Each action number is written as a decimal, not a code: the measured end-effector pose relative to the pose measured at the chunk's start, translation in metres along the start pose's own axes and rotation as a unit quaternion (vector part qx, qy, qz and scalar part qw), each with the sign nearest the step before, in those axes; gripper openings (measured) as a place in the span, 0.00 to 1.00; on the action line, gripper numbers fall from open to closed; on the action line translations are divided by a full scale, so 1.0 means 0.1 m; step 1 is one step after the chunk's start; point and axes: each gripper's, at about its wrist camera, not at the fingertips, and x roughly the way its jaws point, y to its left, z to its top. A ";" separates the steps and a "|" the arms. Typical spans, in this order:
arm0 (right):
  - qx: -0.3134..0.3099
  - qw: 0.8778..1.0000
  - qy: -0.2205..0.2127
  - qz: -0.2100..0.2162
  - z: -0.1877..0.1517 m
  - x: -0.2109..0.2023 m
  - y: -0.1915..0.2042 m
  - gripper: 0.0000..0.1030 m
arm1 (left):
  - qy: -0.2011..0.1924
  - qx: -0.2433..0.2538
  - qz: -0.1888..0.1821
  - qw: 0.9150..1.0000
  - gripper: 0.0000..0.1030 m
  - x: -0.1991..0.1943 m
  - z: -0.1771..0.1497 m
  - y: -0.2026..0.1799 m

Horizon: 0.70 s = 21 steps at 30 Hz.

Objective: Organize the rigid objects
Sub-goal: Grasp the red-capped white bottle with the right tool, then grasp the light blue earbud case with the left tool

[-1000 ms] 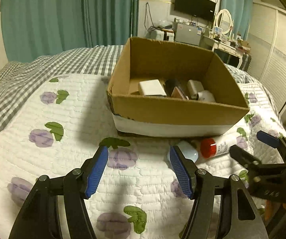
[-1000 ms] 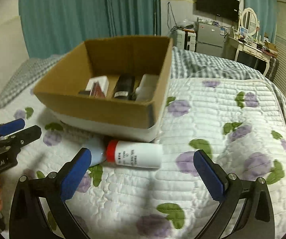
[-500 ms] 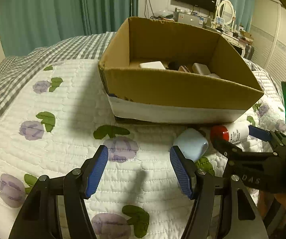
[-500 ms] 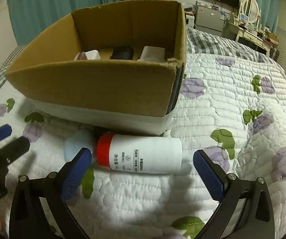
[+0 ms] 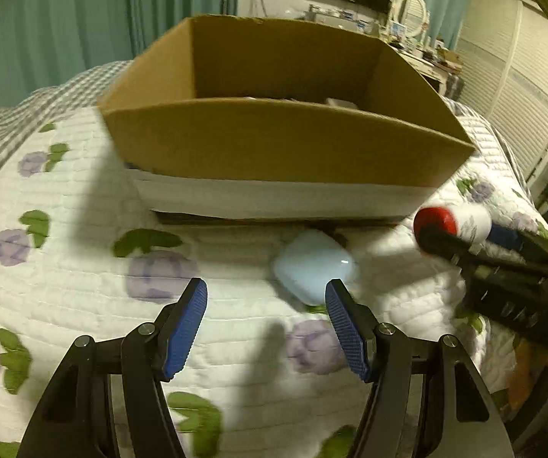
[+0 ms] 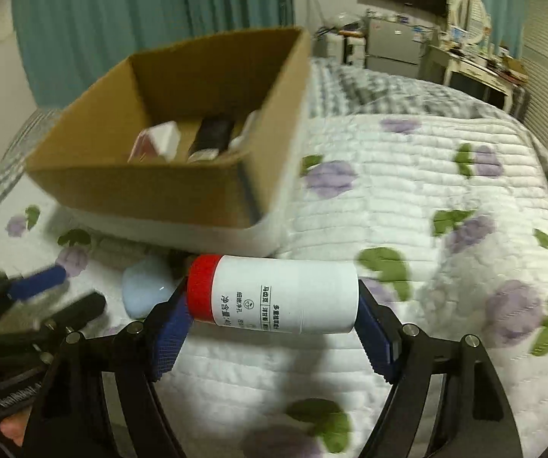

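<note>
right gripper (image 6: 272, 322) pinches white red-capped bottle (image 6: 281, 297) end to end, bottle lying sideways, in front of cardboard box (image 6: 182, 191) | left gripper (image 5: 266, 315) spread wide, nothing between its fingers | pale blue case (image 5: 314, 265) on quilt (image 5: 83, 267), just beyond left gripper's right finger

We grip the white bottle (image 6: 285, 294) end to end in our right gripper (image 6: 270, 328), near the cardboard box (image 6: 151, 187).

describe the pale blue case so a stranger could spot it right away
Find the cardboard box on the quilt. At its near wall lies the pale blue case, a smooth rounded-square pebble, unlike the white bottle with its red cap beside it.
</note>
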 end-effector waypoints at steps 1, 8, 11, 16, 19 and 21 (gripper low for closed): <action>0.009 1.000 -0.001 0.001 0.03 -0.02 -0.05 0.76 | 0.002 0.006 -0.002 1.000 0.65 0.02 0.01 -0.05; 0.044 0.999 0.001 0.017 0.14 -0.07 -0.18 0.76 | 0.012 0.004 -0.006 1.000 0.65 0.25 0.08 -0.22; 0.037 0.999 0.008 0.018 0.15 -0.05 -0.14 0.76 | 0.024 0.001 0.002 1.000 0.65 0.44 0.10 -0.25; 0.035 0.999 0.015 0.022 0.14 0.01 -0.13 0.76 | 0.009 0.020 0.006 1.000 0.61 0.50 0.04 -0.33; 0.031 0.999 0.016 0.020 0.13 0.00 -0.11 0.76 | 0.011 0.015 -0.006 1.000 0.57 0.47 0.02 -0.31; 0.026 0.999 0.015 0.017 0.11 -0.01 -0.10 0.76 | 0.013 0.013 -0.008 1.000 0.57 0.42 0.00 -0.31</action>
